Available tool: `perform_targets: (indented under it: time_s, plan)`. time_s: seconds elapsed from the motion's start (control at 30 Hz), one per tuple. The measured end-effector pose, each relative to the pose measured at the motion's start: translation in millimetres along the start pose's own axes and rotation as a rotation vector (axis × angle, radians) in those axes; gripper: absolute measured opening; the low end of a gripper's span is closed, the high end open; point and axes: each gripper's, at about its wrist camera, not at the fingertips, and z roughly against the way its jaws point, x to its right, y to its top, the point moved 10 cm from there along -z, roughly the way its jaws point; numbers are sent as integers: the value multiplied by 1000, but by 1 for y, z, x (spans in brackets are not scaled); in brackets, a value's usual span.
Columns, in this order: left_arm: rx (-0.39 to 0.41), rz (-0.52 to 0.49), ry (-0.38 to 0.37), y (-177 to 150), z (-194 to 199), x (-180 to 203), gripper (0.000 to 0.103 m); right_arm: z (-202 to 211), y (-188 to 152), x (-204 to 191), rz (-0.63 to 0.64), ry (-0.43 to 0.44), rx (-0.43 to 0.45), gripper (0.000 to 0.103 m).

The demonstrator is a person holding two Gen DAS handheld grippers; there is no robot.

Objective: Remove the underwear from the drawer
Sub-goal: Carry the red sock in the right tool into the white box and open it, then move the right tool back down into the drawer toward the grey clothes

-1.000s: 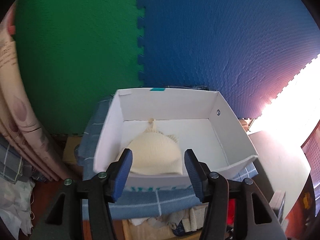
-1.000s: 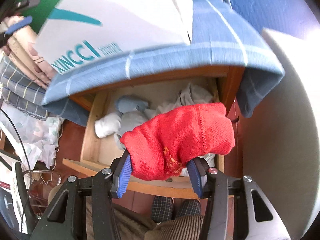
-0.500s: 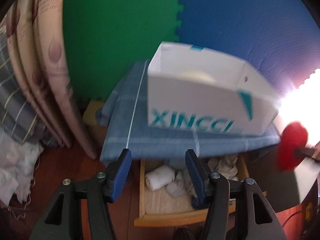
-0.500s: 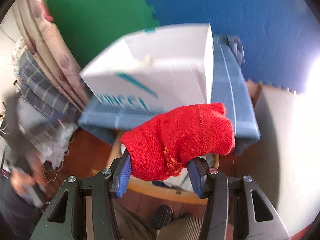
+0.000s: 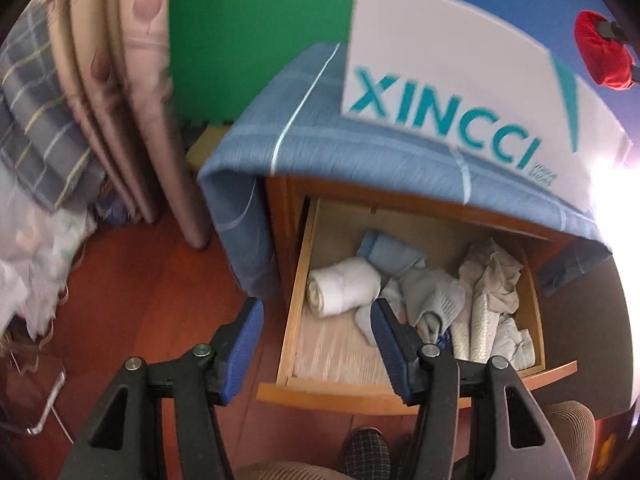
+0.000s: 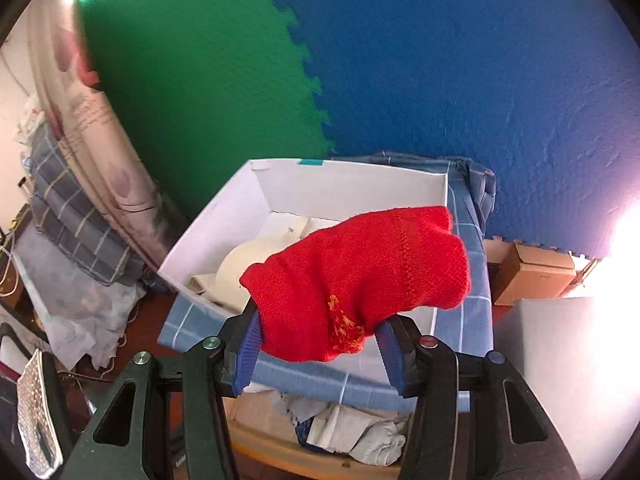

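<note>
Right wrist view: a red knitted garment (image 6: 356,284) with an orange mark near its hem is clamped between the pads of the right gripper (image 6: 318,350), bunched and bulging toward 2 o'clock, held above the white box (image 6: 248,196) with a cream garment (image 6: 244,268) inside. A second ago it hung over the open drawer (image 5: 296,280). The left gripper (image 5: 318,346), jaws apart and empty, was over the box then; now it is over the drawer, with a white roll (image 5: 344,292) at 12 o'clock.
</note>
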Motion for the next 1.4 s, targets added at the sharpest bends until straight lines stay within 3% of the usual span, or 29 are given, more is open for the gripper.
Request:
perform_targets:
  time_s: [0.13, 0.3, 0.6, 0.73, 0.93, 1.1, 1.27, 1.4]
  plan:
    - [-17, 21, 33, -13, -14, -11, 57, -42, 0, 6, -1, -45, -87, 50]
    - [-60, 32, 15, -24, -28, -12, 57, -82, -15, 11, -1, -79, -182, 50]
    - [-128, 60, -43, -34, -47, -7, 57, -115, -28, 15, 0, -96, -253, 51]
    - [-118, 69, -47, -35, -48, -7, 57, -126, -31, 14, 2, -98, -273, 55]
    - [-126, 71, -56, -36, -50, -6, 57, -128, -30, 11, -7, -94, -281, 61]
    - [-129, 74, -58, -35, -50, -6, 57, -115, -21, 7, 9, -86, -254, 73]
    - [-132, 76, -59, -36, -50, -6, 57, -92, -13, 2, 9, -59, -225, 74]
    - [-133, 73, -54, -36, -50, -6, 57, -64, -26, -6, 44, -22, -212, 74]
